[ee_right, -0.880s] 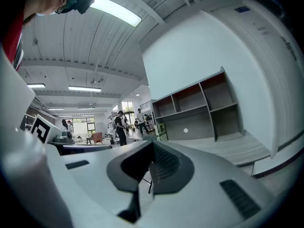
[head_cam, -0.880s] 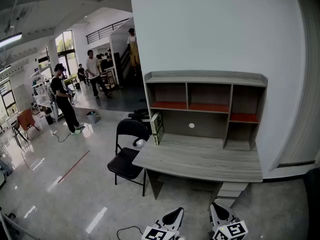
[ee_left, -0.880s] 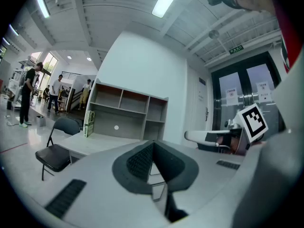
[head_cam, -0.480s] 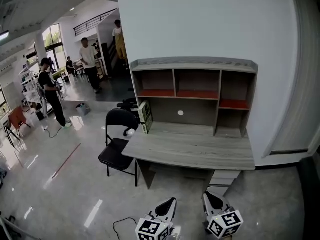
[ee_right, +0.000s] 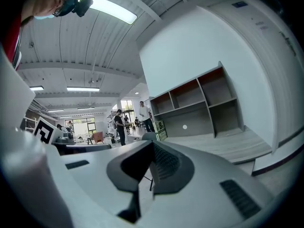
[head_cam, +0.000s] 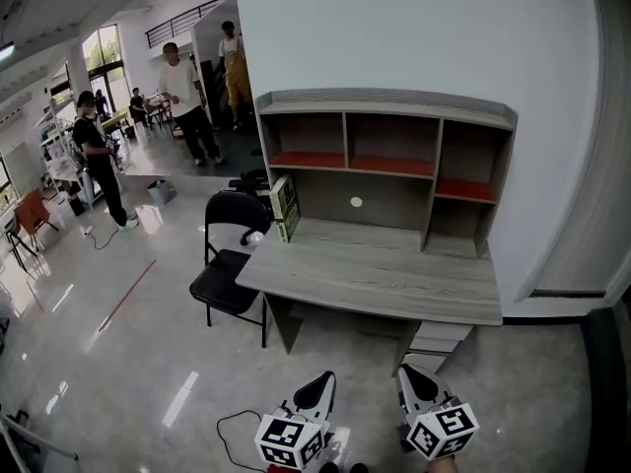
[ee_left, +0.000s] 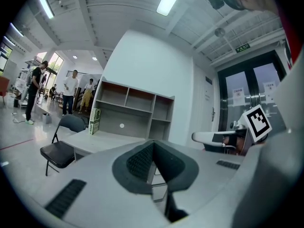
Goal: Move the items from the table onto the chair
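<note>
On the table (head_cam: 394, 286), green box (head_cam: 284, 207), far beyond both grippers (head_cam: 327, 377) (head_cam: 403, 371)

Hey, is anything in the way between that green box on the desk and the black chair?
Nothing visible is. The green box stands at the left end of the desk, and the black chair sits just beside that end with its seat bare.
</note>
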### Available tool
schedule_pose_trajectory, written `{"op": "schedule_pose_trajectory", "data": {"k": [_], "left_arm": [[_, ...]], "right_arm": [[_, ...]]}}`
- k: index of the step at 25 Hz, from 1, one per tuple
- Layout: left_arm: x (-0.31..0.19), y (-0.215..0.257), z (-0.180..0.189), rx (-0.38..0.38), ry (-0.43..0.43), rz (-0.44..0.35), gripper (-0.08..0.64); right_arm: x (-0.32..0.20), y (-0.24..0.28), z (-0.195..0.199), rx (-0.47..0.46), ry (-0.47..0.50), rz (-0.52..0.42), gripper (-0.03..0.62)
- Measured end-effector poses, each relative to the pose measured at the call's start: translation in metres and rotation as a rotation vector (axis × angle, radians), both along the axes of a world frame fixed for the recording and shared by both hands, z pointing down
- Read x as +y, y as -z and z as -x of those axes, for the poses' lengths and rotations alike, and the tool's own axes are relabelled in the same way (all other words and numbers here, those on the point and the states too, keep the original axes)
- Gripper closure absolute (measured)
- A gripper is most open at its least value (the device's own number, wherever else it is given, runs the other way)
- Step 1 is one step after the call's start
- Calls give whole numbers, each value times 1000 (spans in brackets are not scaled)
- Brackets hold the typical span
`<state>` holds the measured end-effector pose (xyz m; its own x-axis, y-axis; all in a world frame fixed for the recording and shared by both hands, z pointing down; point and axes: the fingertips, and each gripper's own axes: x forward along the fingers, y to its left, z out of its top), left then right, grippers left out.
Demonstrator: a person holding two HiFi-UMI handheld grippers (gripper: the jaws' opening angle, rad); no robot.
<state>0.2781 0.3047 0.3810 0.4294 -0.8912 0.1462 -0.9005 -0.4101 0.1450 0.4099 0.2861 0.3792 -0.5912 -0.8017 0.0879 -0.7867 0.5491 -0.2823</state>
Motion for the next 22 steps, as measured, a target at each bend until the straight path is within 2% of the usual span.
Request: {"op": "schedule_pose_trajectory", "data": {"k": [6,12,15,22], "left_arm": [[-12,-7,18,-16,58,16,552],[-38,-9,59,-36,150,37,552],[-64,-14,86,-50,169,42,552],[-167,-22,165,-108,121,35,552]], "right_arm": [[-15,-7,6,10,32,29,586],[-46,-13,27,15,61,63,586],[-76,-19,51,15,80,80,586],[-186,-16,141,38,77,46,586]]}}
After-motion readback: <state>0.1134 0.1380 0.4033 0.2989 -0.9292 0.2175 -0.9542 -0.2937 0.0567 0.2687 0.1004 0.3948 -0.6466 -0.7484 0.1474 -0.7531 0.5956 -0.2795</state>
